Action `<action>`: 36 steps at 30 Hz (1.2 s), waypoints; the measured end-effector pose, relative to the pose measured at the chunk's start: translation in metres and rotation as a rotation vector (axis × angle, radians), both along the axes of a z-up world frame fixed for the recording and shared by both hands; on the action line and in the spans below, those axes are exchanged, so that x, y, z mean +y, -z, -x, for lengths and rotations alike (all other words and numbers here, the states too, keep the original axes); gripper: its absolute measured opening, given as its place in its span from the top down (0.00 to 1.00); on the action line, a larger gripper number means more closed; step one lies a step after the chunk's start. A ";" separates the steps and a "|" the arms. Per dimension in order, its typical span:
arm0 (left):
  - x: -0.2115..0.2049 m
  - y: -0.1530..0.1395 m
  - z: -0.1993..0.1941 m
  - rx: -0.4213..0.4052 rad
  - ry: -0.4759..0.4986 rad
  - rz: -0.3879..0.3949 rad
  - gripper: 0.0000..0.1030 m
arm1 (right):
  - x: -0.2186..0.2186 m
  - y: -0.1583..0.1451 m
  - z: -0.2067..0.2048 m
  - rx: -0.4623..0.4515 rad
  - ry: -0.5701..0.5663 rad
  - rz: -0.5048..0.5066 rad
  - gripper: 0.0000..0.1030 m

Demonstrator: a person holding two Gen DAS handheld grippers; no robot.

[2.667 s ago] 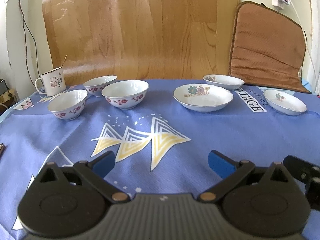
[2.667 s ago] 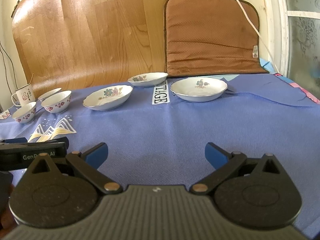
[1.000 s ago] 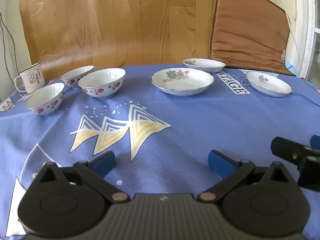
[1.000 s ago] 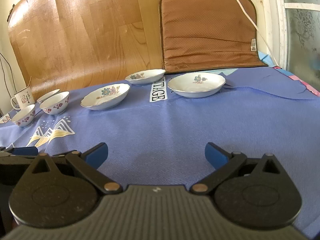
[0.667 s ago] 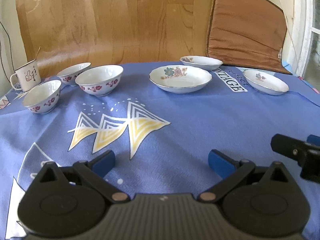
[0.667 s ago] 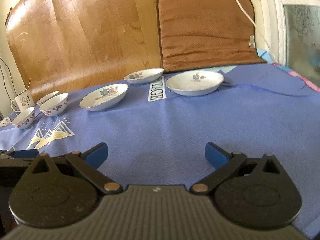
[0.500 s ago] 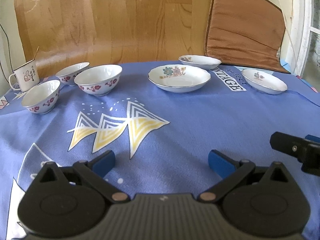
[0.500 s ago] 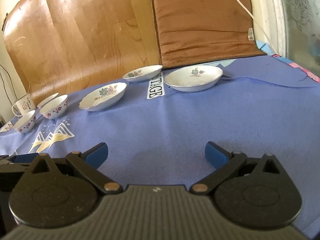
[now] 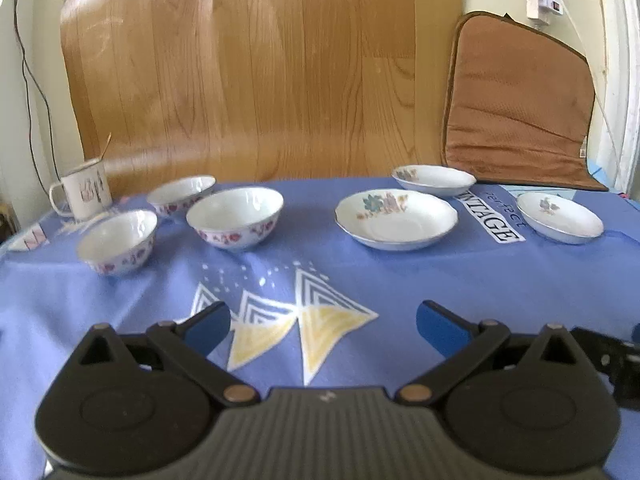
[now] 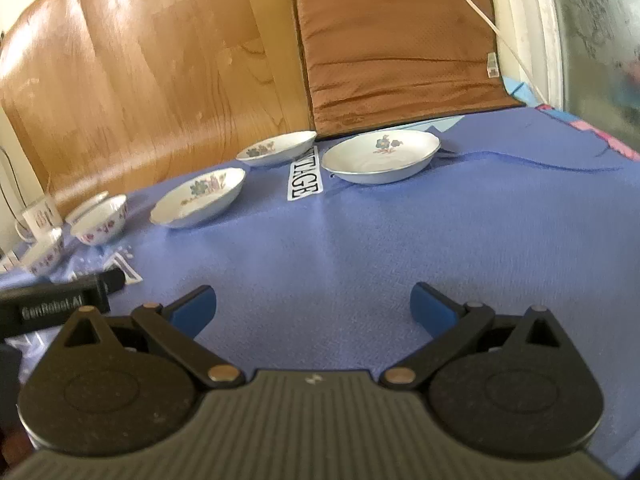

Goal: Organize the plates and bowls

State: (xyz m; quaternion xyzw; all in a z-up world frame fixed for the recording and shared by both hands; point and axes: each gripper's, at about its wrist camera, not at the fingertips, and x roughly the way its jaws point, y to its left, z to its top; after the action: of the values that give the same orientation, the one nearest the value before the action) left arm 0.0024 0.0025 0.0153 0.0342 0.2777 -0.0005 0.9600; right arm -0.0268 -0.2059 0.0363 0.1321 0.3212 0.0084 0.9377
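Both the left gripper [image 9: 323, 322] and right gripper [image 10: 312, 306] are hovering wide and empty, bowls [image 9: 235, 218] and plates [image 9: 396, 220] sitting well ahead on the desk [image 9: 400, 280]; the far bowl [image 9: 181, 194] is partly hidden.

Overall light: daylight is filling both views, bright and soft.
Source: light is coming from the window [image 10: 600, 40] at the right edge of the right wrist view.
Glare: the wooden board [image 9: 260, 72] is showing pale sheen at its upper left; in the right wrist view the same board [image 10: 132, 64] is glinting in streaks.
Shadows: the bowls [image 9: 235, 218] and plates [image 9: 396, 219] are casting only faint, short shadows on the blue tablecloth [image 9: 400, 280].
Blur: the right wrist view is smearing slightly, most at its left edge.
Distortion: fisheye bending is curving the board edges and darkening the corners.
Focus: the near gripper bodies are looking soft.
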 end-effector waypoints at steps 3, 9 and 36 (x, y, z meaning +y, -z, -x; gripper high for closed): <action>0.003 0.005 -0.005 0.033 0.010 0.032 0.00 | -0.001 0.000 0.001 -0.006 -0.002 -0.005 0.00; 0.009 0.003 0.001 -0.004 0.014 0.074 0.00 | -0.001 0.000 0.001 -0.017 -0.009 -0.010 0.00; 0.018 0.005 -0.003 0.030 0.004 0.134 0.00 | -0.007 -0.012 -0.023 0.014 -0.128 -0.044 0.70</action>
State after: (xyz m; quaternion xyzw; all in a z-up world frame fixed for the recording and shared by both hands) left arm 0.0051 0.0210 0.0102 -0.0295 0.2912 -0.0215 0.9560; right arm -0.0041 -0.2130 0.0483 0.1322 0.3354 0.0744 0.9298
